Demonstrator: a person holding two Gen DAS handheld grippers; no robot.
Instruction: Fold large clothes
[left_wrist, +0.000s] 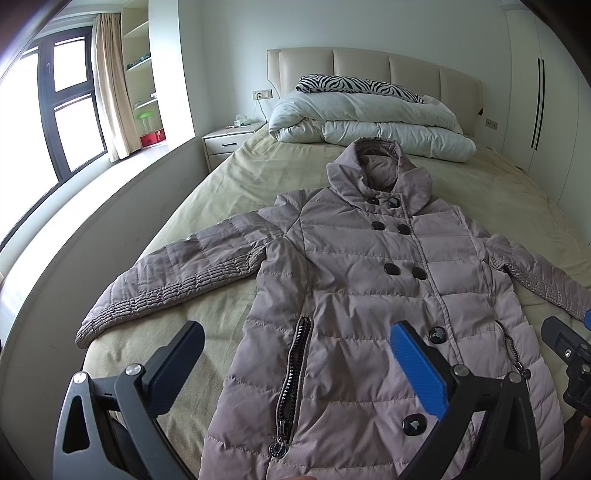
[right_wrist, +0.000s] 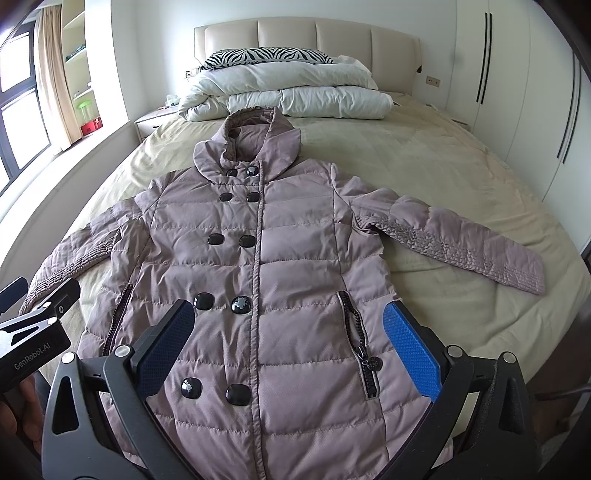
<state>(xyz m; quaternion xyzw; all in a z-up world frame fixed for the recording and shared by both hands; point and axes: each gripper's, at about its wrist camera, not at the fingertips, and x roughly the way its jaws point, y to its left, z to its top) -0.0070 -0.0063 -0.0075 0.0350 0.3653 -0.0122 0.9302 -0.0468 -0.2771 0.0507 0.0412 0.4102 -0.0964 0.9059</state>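
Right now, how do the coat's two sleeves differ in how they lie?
The coat's window-side sleeve angles down toward the foot of the bed, cuff near the mattress edge. The wardrobe-side sleeve also slopes outward and down, but with bare sheet beyond its cuff. The first shows whole in the left wrist view, the second whole only in the right. Both lie flat, unfolded, with gathered stitching.

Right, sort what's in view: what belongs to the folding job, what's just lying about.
Job: puffer coat, spread flat, buttoned; left gripper and right gripper, both open above it.

Lying about: folded duvet, zebra pillow, nightstand.
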